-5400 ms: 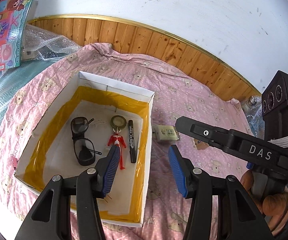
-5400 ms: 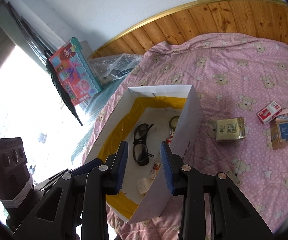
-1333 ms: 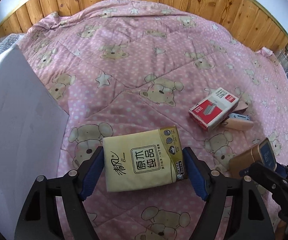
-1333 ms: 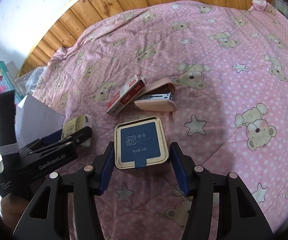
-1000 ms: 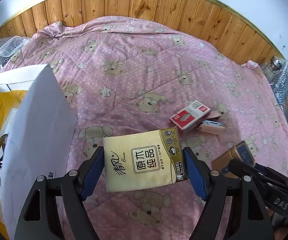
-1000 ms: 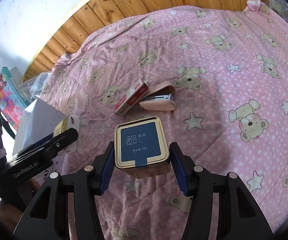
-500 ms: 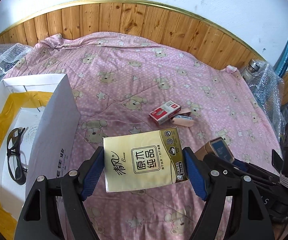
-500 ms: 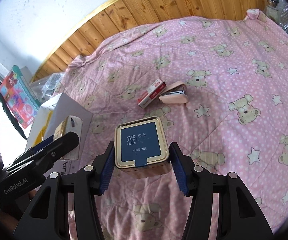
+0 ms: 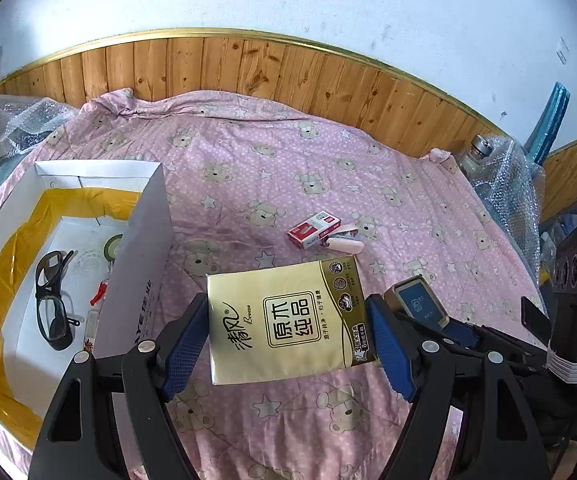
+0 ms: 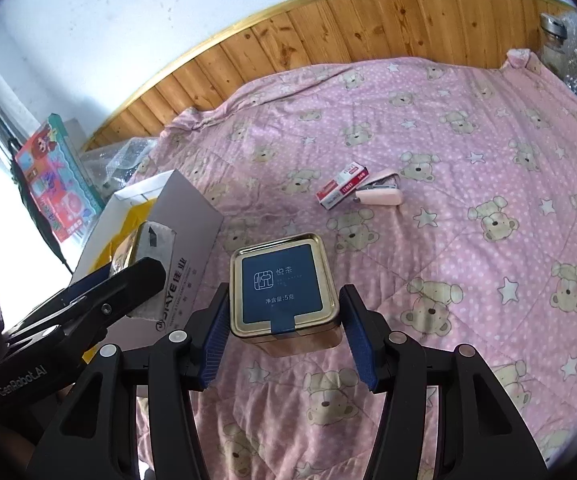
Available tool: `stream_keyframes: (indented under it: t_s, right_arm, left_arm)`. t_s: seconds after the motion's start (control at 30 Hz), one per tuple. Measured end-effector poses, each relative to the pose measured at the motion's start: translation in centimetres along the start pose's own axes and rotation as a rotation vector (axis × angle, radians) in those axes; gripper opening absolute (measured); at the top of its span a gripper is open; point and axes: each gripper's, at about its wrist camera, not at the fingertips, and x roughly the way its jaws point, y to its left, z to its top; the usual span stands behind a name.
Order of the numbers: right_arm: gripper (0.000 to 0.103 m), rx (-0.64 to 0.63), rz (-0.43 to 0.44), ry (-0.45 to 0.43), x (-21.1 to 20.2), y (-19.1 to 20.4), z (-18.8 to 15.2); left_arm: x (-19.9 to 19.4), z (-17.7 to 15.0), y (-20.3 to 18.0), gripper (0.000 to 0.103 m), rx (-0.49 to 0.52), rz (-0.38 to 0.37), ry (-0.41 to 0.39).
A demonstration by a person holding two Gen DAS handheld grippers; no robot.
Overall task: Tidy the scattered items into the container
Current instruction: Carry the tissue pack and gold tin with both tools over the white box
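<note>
Nearest the left wrist camera, the left gripper (image 9: 288, 344) was clenched on a yellow tissue pack (image 9: 288, 320), its blue fingers (image 9: 184, 348) pressing the two short sides so the printed face lay flat toward the lens, lifted clear of the pink bear-print quilt (image 9: 288, 168) on the bed. In the right wrist view the right gripper (image 10: 284, 340) likewise gripped a small gold tea tin (image 10: 282, 288) with a blue label, pads against its opposite walls and lid facing up, a hold that looked chosen to keep the tin level during carrying. Both loads hung in the air, just right of the white cardboard box (image 9: 140, 264), the container, which sat at the left of the bed with its tall near wall turned toward the grippers; I judged both items were on their way over that wall. Inside the box, lined along its edges with yellow tape, lay dark safety glasses (image 9: 52, 300), a roll of tape (image 9: 112, 245) and part of a red figure (image 9: 97, 295), so some tidying seemed done. Farther out on the quilt, well apart from the box, a red-and-white staple box (image 10: 342, 191) and a pink stapler (image 10: 380, 195) lay touching each other, seemingly yet to be collected. Beyond them ran the wooden wall panelling (image 9: 272, 72), with bubble wrap (image 9: 504, 184) at the far right.
</note>
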Motion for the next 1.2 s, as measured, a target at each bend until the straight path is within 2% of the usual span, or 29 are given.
stream_keyframes:
  t_s: [0.37, 0.8, 1.2]
  right_arm:
    - [0.056, -0.058, 0.009, -0.025, -1.6, 3.4, -0.8]
    - [0.056, -0.138, 0.034, -0.039, -2.6, 8.4, -2.1]
    - [0.056, -0.229, 0.086, -0.047, -2.7, 14.1, -2.6]
  left_arm:
    - [-4.2, -1.0, 1.9, 0.078, -0.022, -0.016, -0.06]
    - [-9.4, -2.8, 5.7, 0.078, -0.083, -0.015, -0.133]
    - [-12.7, -4.6, 10.6, 0.078, -0.163, 0.029, -0.176]
